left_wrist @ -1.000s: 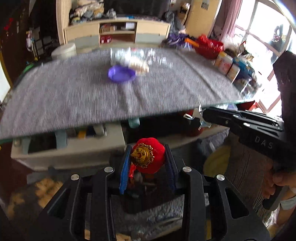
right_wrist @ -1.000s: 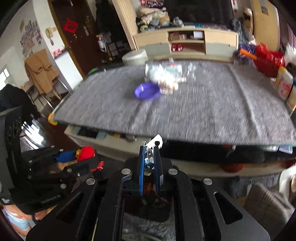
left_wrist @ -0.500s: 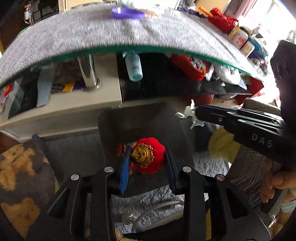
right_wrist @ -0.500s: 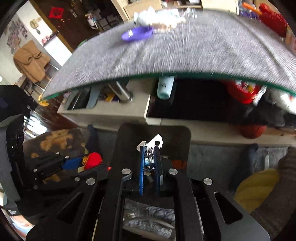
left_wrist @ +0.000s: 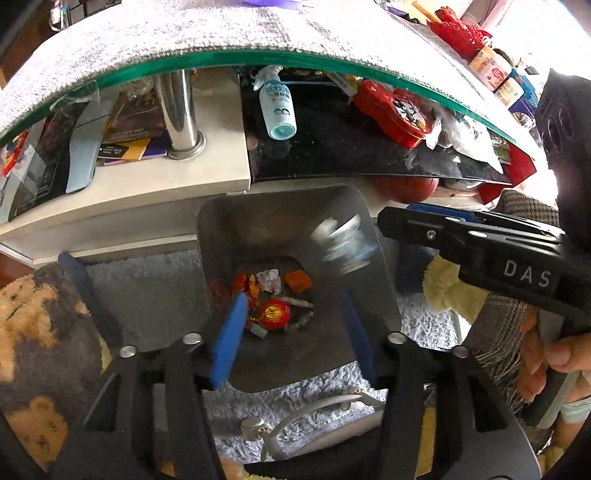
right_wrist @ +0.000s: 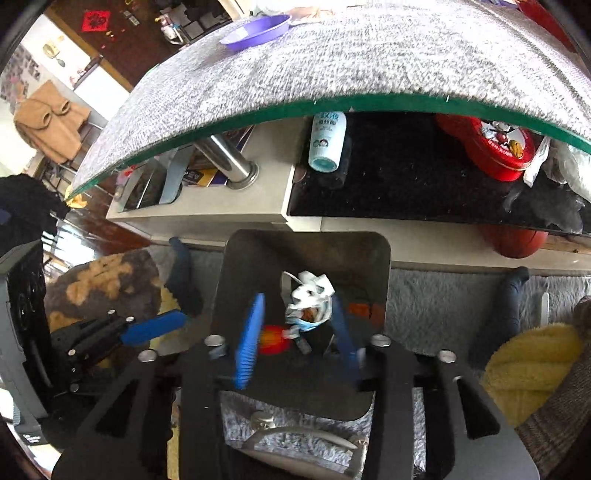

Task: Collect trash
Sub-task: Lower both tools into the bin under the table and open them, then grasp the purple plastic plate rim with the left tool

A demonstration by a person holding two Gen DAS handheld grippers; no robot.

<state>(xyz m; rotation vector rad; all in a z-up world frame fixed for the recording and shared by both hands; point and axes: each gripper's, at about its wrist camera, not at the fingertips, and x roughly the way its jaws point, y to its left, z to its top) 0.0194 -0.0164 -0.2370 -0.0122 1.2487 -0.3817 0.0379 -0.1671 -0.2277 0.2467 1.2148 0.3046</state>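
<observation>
A grey trash bin (left_wrist: 288,210) stands on the rug under the table's front edge; it also shows in the right wrist view (right_wrist: 306,243). My left gripper (left_wrist: 291,328) is open above the bin. The red round ornament (left_wrist: 275,314) lies at the bin's bottom among several wrappers. My right gripper (right_wrist: 297,332) is open over the bin, and a crumpled white wrapper (right_wrist: 308,299) is loose between its blue fingers (right_wrist: 251,332), falling. The same wrapper shows blurred in the left wrist view (left_wrist: 341,238), below the right gripper's body (left_wrist: 480,243).
The glass table with grey cloth (right_wrist: 332,55) overhangs the bin; a purple dish (right_wrist: 255,31) sits on it. On the shelf beneath are a spray bottle (left_wrist: 277,107), a red tin (left_wrist: 395,110) and a chrome table leg (left_wrist: 179,110). Soft toys (left_wrist: 33,325) flank the bin.
Both grippers have opened over the bin. The red ornament has dropped from the left gripper to the bin's bottom; the white wrapper has left the right gripper and is falling.
</observation>
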